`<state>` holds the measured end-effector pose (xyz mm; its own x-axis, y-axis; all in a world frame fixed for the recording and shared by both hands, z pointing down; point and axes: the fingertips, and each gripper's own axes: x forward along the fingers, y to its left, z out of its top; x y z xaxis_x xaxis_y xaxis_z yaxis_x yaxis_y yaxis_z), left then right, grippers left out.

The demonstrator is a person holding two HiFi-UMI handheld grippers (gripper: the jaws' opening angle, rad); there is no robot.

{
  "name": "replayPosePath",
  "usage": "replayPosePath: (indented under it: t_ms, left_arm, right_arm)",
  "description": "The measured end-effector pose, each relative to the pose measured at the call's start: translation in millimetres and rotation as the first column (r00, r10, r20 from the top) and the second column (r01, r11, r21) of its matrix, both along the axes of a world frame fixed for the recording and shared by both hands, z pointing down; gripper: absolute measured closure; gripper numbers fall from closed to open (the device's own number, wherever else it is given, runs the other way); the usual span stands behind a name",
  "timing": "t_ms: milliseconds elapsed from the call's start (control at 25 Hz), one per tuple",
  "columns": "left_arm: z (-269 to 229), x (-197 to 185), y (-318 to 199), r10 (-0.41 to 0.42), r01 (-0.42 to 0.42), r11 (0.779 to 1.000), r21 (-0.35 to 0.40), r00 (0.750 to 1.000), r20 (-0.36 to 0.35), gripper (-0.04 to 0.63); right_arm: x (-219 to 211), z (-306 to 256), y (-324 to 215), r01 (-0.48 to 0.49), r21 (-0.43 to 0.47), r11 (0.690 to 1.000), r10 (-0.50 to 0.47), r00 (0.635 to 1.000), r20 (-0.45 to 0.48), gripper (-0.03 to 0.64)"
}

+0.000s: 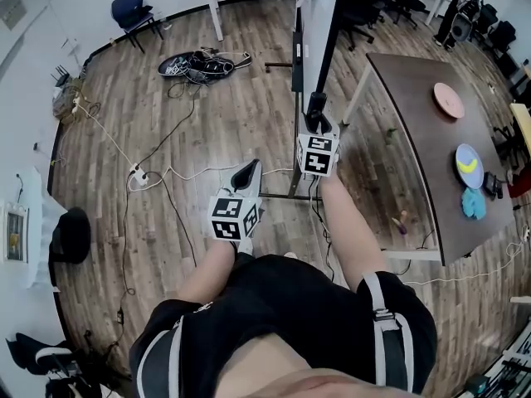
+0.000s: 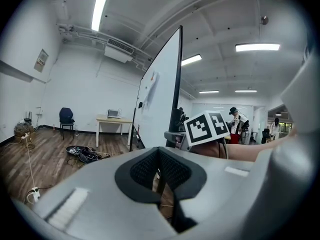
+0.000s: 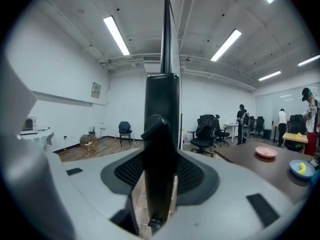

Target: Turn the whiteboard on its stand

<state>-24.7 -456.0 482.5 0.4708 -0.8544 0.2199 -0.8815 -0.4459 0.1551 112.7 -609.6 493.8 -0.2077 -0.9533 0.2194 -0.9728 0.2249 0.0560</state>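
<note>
The tall whiteboard with a black frame (image 1: 325, 11) stands upright on its thin black stand (image 1: 295, 168) on the brown wooden floor (image 1: 207, 131). It is just left of the long dark brown surface (image 1: 415, 139). The right gripper (image 1: 316, 116) has its fingers closed on the board's black side edge. The left gripper (image 1: 246, 171) is lower and nearer the person, apart from the board. Its fingers are pressed together with nothing in them.

The head view looks down on the top of the board, so the board is only a narrow strip there. The left gripper view is the only one that shows the big white face. It also shows the right gripper's marker cube (image 2: 207, 126) just beside the board's edge. The right gripper view shows the board from the side, as a black bar going up between the 2 dark pads (image 3: 190, 174).

Only the head view shows the black heap of cables (image 1: 199, 65) and the long white cord (image 1: 191, 172) on the floor. The blue chair (image 1: 133, 11) by the wall is in all 3 views.

I count 1 whiteboard, 2 grippers and 1 blue chair. There are 2 plates on the surface: 1 round pink plate (image 1: 449, 99) and 1 round blue plate with something yellow on it (image 1: 469, 166).
</note>
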Motion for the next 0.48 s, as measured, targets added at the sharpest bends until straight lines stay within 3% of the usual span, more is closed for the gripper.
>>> replayPosePath:
  t_ms: [480]
  left_arm:
    - [17.1,35.2,35.7,-0.044,0.045,0.998,-0.045,0.999,0.022,0.586]
  right_arm:
    - [18.5,-1.4,38.5,0.058,0.006,0.998,-0.058,0.998,0.016,0.423]
